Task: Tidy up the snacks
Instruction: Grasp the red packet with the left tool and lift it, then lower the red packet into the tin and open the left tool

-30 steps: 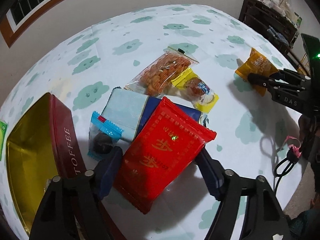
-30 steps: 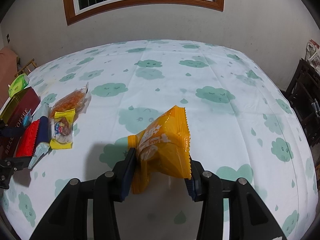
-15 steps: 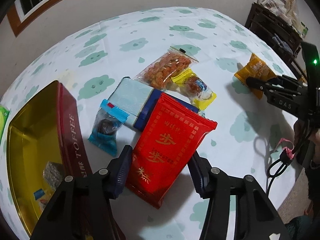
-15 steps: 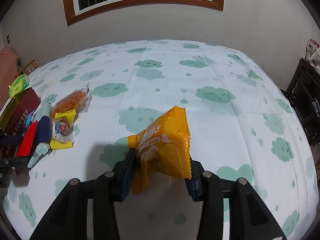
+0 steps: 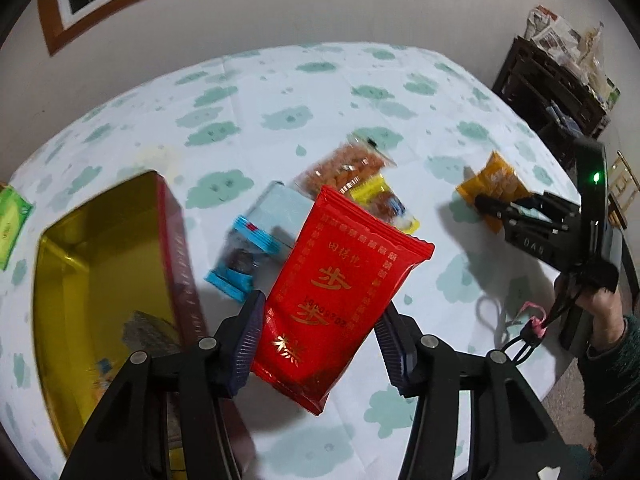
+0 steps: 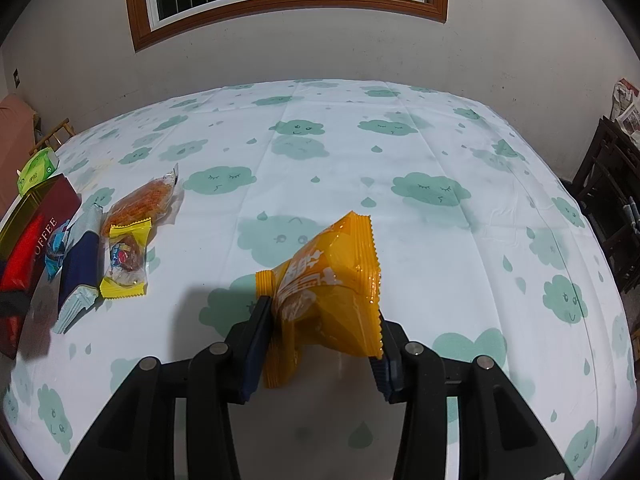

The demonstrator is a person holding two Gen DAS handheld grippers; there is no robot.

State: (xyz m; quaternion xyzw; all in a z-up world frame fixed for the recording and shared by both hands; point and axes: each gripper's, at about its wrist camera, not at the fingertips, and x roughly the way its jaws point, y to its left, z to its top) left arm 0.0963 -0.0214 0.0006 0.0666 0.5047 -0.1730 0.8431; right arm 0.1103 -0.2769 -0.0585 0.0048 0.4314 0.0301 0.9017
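Our left gripper (image 5: 320, 344) clamps the red packet (image 5: 340, 292), holding it off the tablecloth (image 5: 280, 92) beside the open tin (image 5: 100, 264). Our right gripper (image 6: 320, 344) pinches the orange packet (image 6: 332, 292) above the cloth, well apart from the other snacks (image 6: 124, 240) lying by the tin.

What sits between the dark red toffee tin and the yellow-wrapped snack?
In the right wrist view: a blue-wrapped candy, then a navy-and-pale-blue packet, between tin and yellow snack.
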